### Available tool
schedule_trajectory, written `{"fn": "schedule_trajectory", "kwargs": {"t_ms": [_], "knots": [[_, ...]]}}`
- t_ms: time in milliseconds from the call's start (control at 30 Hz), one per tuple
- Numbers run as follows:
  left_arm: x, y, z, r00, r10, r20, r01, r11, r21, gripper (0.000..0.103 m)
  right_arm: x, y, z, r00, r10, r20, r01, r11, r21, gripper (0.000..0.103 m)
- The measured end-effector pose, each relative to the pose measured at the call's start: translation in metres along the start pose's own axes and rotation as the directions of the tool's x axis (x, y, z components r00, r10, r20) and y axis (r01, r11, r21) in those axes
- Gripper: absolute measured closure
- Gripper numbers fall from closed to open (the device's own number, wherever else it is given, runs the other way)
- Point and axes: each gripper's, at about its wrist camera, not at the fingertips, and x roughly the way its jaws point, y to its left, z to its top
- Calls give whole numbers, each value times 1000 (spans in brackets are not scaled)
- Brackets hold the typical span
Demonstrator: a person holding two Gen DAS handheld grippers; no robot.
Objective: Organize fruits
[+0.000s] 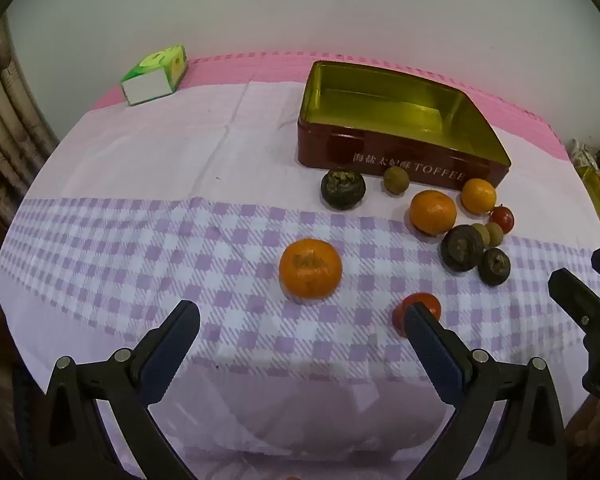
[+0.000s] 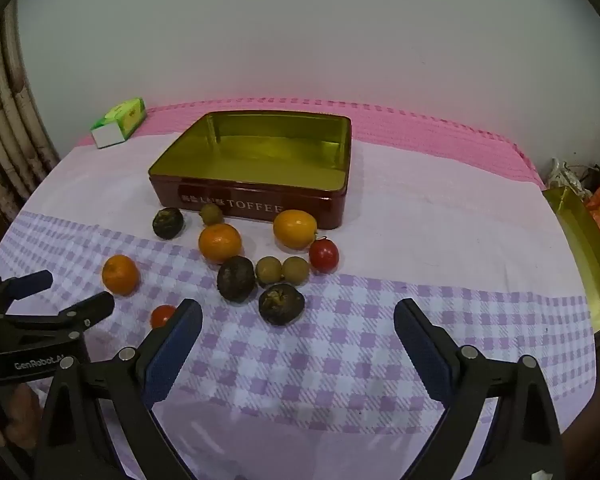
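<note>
Small red tomato (image 1: 418,312) half hidden behind left hand-held gripper (image 1: 302,316) finger; gold lid (image 2: 580,256) cut off.

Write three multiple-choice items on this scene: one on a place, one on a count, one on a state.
1. Where is the green box?
A. inside the tin
B. at the far left corner of the table
C. among the fruit

2. How many red tomatoes are there?
A. two
B. four
C. none

3. What does the toffee tin hold?
A. oranges
B. a lid
C. nothing

Answers: 1 B, it sits apart on the pink cloth. 2 A, one tomato beside the oranges, another tomato near the left gripper. 3 C, its gold inside is bare.
</note>
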Motion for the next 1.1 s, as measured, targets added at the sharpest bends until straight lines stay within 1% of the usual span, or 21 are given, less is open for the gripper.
{"fn": "schedule_trajectory", "kwargs": {"t_ms": [67,133,200,300,333,433,700,900,1100], "knots": [[-1,1,-1,1000,-2,-2,2,1000,-6,2,-3,3,-3,1000,1,-15,-2,1000,-7,8],[-2,1,-2,1000,3,-5,-3,1000,-2,2,-3,8,-3,999,-18,-27,17,1000,-22,8],[-4,1,-4,1000,8,-5,-8,1000,3,2,0,6,-3,999,2,-45,-3,1000,-13,8],[-3,3,-8,1000,19,-18,-19,1000,7,2,-2,7,-11,1000,4,-31,-4,1000,-8,8],[0,-3,-6,999,18,-39,-18,1000,4,2,-1,8,-12,999,6,-39,-7,1000,-10,8],[1,2,-6,999,20,-47,-21,1000,-13,2,1,10,-12,999,7,-50,-8,1000,-17,8],[-5,3,-11,999,23,-47,-25,999,-30,2,-2,15,-16,999,16,-48,-17,1000,-19,8],[-7,-5,-12,999,29,-29,-29,1000,-5,2,-2,17,-18,999,25,-43,-26,999,-29,8],[-10,-12,-14,999,37,-6,-37,999,34,2,0,15,-19,998,37,-47,-38,999,-12,8]]}}
